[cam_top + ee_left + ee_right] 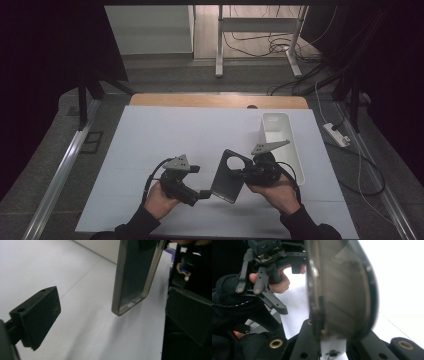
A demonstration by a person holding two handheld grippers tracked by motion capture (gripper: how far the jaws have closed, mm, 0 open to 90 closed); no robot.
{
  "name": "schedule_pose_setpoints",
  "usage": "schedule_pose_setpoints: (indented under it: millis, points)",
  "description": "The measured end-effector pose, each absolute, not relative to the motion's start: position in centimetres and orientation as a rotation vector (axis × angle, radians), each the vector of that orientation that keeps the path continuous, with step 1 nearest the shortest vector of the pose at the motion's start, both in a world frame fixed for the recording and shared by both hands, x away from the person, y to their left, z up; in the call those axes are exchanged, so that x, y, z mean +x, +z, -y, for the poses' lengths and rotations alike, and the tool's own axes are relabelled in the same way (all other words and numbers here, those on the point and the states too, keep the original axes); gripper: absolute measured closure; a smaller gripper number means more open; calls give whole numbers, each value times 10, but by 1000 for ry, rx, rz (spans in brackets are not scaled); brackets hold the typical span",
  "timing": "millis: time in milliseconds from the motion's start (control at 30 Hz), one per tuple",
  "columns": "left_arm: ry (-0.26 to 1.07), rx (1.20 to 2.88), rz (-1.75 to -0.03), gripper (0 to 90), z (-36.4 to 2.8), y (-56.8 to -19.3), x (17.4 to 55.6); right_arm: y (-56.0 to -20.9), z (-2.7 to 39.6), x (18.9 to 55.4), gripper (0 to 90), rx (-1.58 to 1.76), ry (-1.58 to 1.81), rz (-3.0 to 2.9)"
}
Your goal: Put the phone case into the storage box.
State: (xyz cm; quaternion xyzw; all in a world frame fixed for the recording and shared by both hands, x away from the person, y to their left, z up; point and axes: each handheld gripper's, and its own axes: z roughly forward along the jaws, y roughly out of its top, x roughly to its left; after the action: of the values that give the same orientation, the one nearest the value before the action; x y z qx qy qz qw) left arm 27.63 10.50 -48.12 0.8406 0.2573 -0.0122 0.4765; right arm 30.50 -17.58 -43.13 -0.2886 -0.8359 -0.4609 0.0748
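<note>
A white sheet [165,135] is spread over the table, and a strip of bare wood [200,100] is left uncovered along the table's far edge. The table is flanked by metal rails [60,172] on both sides, set on grey carpet [65,102]. Beyond the far edge, the white legs of a second table [219,45] are seen on a paler floor, with dark cables [272,46] tangled beneath them. A pale wall panel [150,30] is seen at the far left. A white power strip [336,134] lies on the carpet past the right edge. The upper corners are lost in darkness behind black drapes [50,50]; the light is dim and falls mostly on the sheet.
</note>
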Motion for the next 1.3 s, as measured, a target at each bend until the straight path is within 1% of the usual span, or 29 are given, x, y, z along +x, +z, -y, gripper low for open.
schedule_pose_setpoints:
  millis: [233,767,900,967,1000,1067,1100,1133,1200,1233,1267,1300]
  points:
    - [-60,2074,-595,0,-99,-486,276,-430,173,303,851,-797,-1398,2510]
    - [-120,2067,-543,0,-87,-483,273,-431,159,296,852,-642,-1388,2519]
    - [-113,2090,-530,35,-83,-484,271,-430,156,294,852,-602,-1389,2526]
    - [-117,2090,-528,77,-83,-484,270,-430,155,293,852,-588,-1387,2526]
    - [-119,2090,-520,114,-84,-483,270,-430,154,293,852,-580,-1386,2524]
    - [-137,2087,-504,202,-85,-482,270,-430,154,293,852,-569,-1384,2529]
    - [-137,2087,-504,282,-85,-482,270,-430,154,293,852,-559,-1385,2531]
    - [-151,2084,-492,282,-86,-482,270,-430,154,293,852,-559,-1385,2531]
    - [-168,2087,-476,339,-87,-482,269,-430,153,293,852,-552,-1385,2530]
    - [-168,2087,-476,437,-87,-482,269,-430,153,293,852,-552,-1385,2530]
    - [-171,2089,-469,437,-87,-482,269,-430,154,293,852,-547,-1385,2533]
    - [-175,2093,-465,474,-87,-483,269,-430,154,293,852,-543,-1386,2530]
